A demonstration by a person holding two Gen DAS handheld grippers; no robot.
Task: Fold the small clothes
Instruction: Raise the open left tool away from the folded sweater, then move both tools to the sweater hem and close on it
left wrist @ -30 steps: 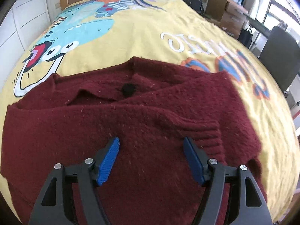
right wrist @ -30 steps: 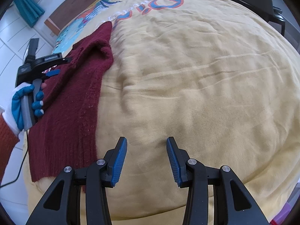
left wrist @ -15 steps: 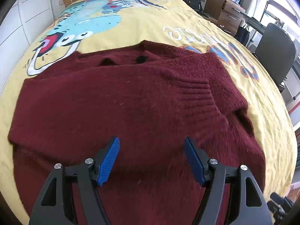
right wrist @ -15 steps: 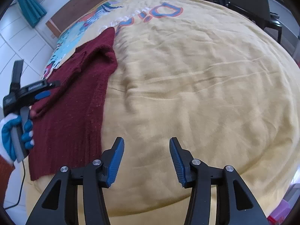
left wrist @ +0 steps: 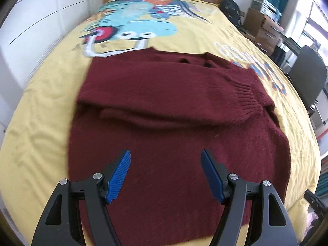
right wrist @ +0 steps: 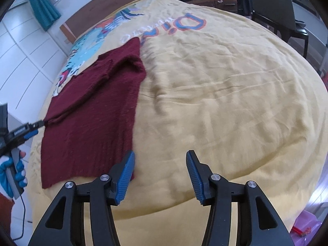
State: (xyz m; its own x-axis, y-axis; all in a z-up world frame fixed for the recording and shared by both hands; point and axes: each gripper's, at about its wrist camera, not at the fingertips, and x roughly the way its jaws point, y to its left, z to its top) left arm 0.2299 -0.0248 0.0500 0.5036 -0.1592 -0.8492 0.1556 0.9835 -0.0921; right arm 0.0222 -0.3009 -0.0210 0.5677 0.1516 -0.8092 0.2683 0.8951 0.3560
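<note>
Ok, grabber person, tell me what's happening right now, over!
Left gripper open above the dark red knitted sweater, holding nothing. Right gripper open over the yellow bedspread. Sweater flat, sleeves folded in. Nothing blocking.

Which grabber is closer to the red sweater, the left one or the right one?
Left. The left gripper hangs open right over the sweater. The right gripper is open too, just off the sweater's near corner, over the yellow bedspread.

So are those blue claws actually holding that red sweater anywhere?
No. The left gripper and the right gripper are both open with nothing between the fingers. The sweater lies free on the bed.
</note>
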